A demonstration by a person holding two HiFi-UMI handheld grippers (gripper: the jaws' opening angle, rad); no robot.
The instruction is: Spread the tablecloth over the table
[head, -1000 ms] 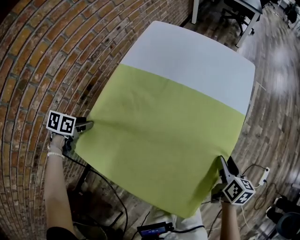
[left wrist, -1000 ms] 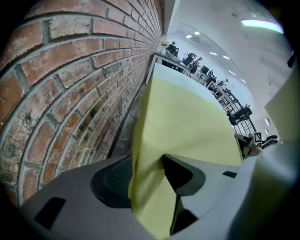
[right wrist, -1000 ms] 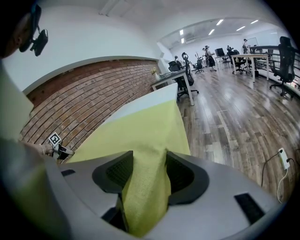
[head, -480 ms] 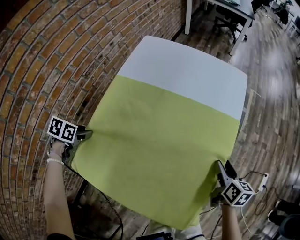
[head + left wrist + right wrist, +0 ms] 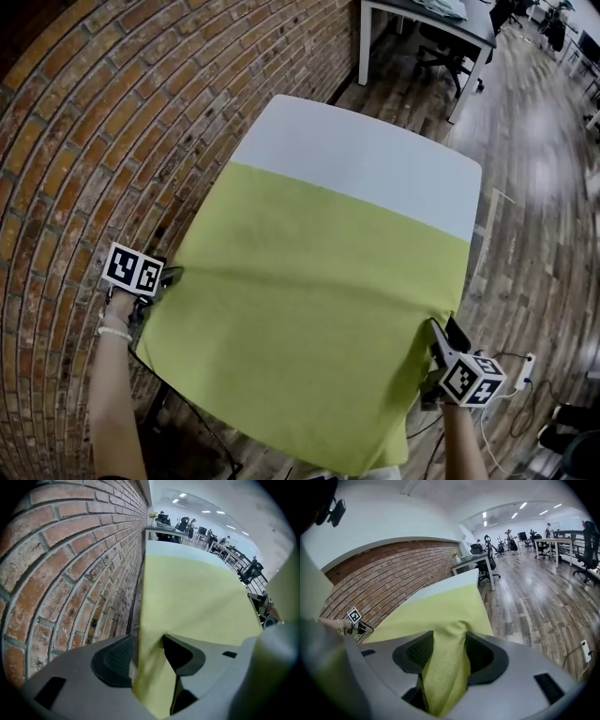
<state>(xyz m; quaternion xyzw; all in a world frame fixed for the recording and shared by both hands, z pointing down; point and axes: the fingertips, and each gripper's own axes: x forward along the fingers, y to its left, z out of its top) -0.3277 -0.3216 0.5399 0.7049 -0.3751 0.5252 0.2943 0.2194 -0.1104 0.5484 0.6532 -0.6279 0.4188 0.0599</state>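
Note:
A yellow-green tablecloth (image 5: 319,309) covers the near part of the white table (image 5: 366,159); a bare white strip shows along the far edge. My left gripper (image 5: 169,278) is at the cloth's near left corner, shut on the hem, and creases fan out from it. In the left gripper view the tablecloth (image 5: 187,597) runs between the jaws of the left gripper (image 5: 147,651). My right gripper (image 5: 437,330) is shut on the near right corner. In the right gripper view a bunched fold of the tablecloth (image 5: 436,613) fills the right gripper (image 5: 449,653).
A brick wall (image 5: 94,141) runs close along the table's left side. Wooden floor (image 5: 544,234) lies to the right, with a white power strip (image 5: 525,368) and cables by my right hand. A desk (image 5: 422,19) and chairs stand beyond the table.
Both grippers have carried the cloth farther over the table, away from me. The bare white strip at the far edge has narrowed. More of the room beyond now shows.

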